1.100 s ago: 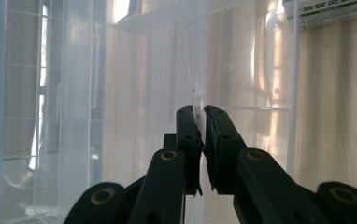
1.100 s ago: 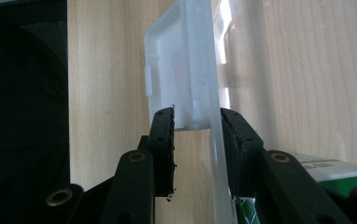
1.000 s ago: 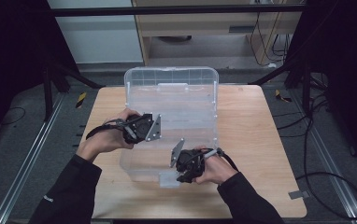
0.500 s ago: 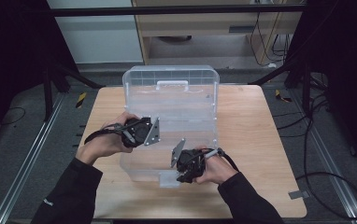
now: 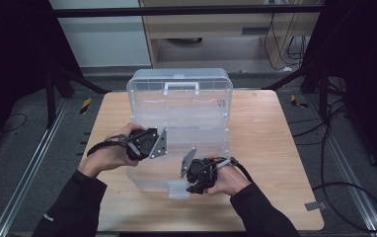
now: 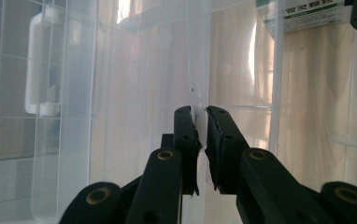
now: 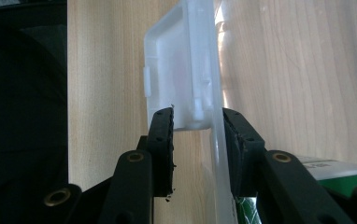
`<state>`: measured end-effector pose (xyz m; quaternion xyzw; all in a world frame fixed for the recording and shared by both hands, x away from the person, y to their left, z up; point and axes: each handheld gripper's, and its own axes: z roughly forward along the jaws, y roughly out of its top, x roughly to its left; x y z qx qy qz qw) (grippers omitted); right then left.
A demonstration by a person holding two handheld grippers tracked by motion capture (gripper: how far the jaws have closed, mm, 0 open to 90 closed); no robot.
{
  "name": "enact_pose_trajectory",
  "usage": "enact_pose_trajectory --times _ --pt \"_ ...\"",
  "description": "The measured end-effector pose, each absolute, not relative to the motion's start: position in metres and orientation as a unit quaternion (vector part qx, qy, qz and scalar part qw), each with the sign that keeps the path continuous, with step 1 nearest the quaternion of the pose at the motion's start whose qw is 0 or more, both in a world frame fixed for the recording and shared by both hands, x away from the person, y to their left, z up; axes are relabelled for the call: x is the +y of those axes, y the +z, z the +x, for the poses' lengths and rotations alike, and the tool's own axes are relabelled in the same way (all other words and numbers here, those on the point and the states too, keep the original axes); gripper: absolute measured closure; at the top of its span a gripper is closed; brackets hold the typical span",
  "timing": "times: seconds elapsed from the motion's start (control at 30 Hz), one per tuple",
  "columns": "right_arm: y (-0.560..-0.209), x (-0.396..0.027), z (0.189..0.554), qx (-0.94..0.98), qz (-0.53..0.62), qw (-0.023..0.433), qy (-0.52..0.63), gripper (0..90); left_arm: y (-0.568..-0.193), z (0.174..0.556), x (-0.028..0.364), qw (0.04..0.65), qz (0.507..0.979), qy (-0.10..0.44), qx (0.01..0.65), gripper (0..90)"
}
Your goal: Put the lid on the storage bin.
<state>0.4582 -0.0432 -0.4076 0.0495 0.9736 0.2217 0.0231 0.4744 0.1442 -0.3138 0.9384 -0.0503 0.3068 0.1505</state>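
Raised clear ribbed plastic lid (image 5: pixel 179 94)

Storage box (image 5: pixel 180 123): clear plastic, smooth and glossy, window glare streaking its walls; a moulded grid of ribs showed on the raised lid (image 5: pixel 179 89). Front latch (image 7: pixel 176 88): milky, translucent plastic, semi-matt. Handle (image 6: pixel 41 65) on the lid: opaque white plastic, smooth. Tabletop (image 5: pixel 275 133): pale wood with fine straight grain, satin finish. Left gripper (image 6: pixel 200 123) and right gripper (image 7: pixel 197 123): matt black plastic jaws, rough rubbery pads frayed at the edges, brass-coloured metal pivot rings. Paper label (image 6: pixel 312 11), printed green and white, seen through the box wall. Sleeves (image 5: pixel 73 207): dark matt cloth.
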Motion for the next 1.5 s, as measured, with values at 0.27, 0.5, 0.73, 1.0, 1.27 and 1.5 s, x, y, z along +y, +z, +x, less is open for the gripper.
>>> enact_pose_trajectory --times 0.27,0.5,0.73,1.0,1.27,1.5 --pt "-0.407 -0.043 0.456 0.973 0.056 0.030 0.223 65.7 -0.315 0.473 0.145 0.156 0.941 0.297 -0.049 82.0" --pt "-0.406 -0.043 0.454 0.972 0.057 0.033 0.224 61.8 -0.315 0.473 0.146 0.158 0.943 0.289 -0.045 82.0" --pt "-0.394 -0.053 0.452 0.961 0.062 0.038 0.266 61.5 -0.314 0.472 0.145 0.153 0.945 0.286 -0.045 82.0" --pt "-0.375 -0.076 0.447 0.930 0.089 0.050 0.352 71.4 -0.314 0.472 0.144 0.149 0.946 0.284 -0.040 81.6" --pt "-0.369 -0.099 0.447 0.904 0.126 0.046 0.407 87.3 -0.314 0.473 0.144 0.152 0.946 0.282 -0.038 81.5" --pt "-0.362 -0.115 0.447 0.887 0.150 0.058 0.434 90.0 -0.314 0.473 0.144 0.151 0.947 0.282 -0.037 81.5"
